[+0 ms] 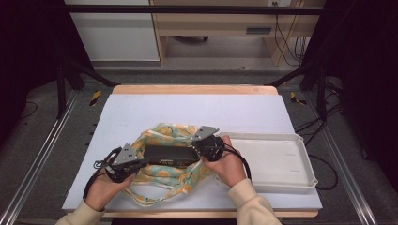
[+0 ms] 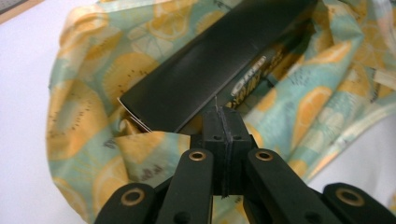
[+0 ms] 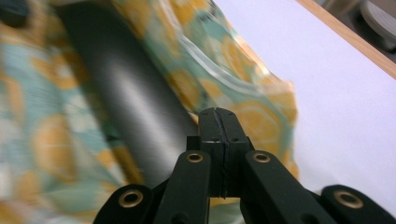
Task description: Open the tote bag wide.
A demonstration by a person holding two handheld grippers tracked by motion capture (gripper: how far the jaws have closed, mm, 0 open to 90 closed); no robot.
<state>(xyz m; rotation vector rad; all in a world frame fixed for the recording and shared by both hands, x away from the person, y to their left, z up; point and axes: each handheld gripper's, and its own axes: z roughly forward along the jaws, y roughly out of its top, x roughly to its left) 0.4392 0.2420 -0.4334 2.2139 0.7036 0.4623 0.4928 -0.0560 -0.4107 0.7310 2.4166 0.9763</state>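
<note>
Black box (image 1: 170, 154) lying in fruit-print bag (image 1: 162, 132) (white tray (image 1: 300, 176) beside), left gripper (image 2: 223, 122) and right gripper (image 3: 219, 122) both closed.

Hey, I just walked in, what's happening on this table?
A person is working with a hand-held tool in each hand on a fruit-print cloth bag lying on the white table. A long black box lies in the bag's opening. The left tool and right tool both have jaws pressed together at opposite ends of the box. A white tray sits to the right.

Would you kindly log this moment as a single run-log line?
left hand-held gripper: shut | right hand-held gripper: shut | black box: in fruit-print bag | white tray: empty
</note>
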